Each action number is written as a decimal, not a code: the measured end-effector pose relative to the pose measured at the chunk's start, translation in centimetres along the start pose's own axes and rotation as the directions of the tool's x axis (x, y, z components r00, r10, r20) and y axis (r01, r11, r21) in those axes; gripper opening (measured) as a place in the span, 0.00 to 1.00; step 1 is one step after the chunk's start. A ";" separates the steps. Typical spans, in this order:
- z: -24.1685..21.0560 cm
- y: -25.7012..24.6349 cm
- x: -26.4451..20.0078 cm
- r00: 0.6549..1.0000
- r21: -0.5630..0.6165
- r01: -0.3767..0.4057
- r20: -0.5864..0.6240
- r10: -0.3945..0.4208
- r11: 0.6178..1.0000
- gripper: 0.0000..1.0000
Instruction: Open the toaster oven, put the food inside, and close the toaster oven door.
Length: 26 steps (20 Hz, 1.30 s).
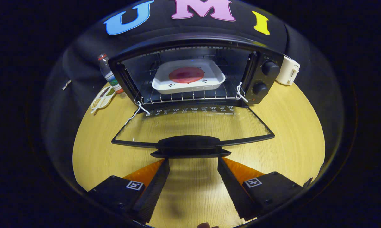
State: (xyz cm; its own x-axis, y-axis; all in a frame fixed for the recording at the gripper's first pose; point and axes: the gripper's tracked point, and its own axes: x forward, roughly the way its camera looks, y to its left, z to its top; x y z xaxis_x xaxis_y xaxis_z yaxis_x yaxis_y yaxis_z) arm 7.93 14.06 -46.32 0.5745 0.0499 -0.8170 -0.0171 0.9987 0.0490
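Note:
The black toaster oven (260, 74) stands at the back of the wooden table with its glass door (193, 125) folded down flat toward me. Inside, on the wire rack (184, 96), sits a white square dish (189, 77) holding a round reddish piece of food (186, 74). The door's black handle (190, 145) lies just ahead of my fingertips, slightly above them. My gripper (193, 161) is open, its two fingers spread apart just under the handle with only bare table between them.
A plastic water bottle (109, 74) and a small divided dish of grains (101, 98) stand left of the oven. A white appliance (288, 71) sits to its right. White strings (241, 91) hang at the door hinges. The table (291, 133) stretches on both sides.

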 end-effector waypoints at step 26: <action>19.5 -7.3 -29.0 0.725 -0.020 0.001 0.689 0.013 1.000 0.98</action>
State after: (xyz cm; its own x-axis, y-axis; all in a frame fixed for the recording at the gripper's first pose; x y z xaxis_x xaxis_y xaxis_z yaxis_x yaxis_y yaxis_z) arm 7.30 5.02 -11.77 0.9798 0.0393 -0.1959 -0.0328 0.9988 0.0361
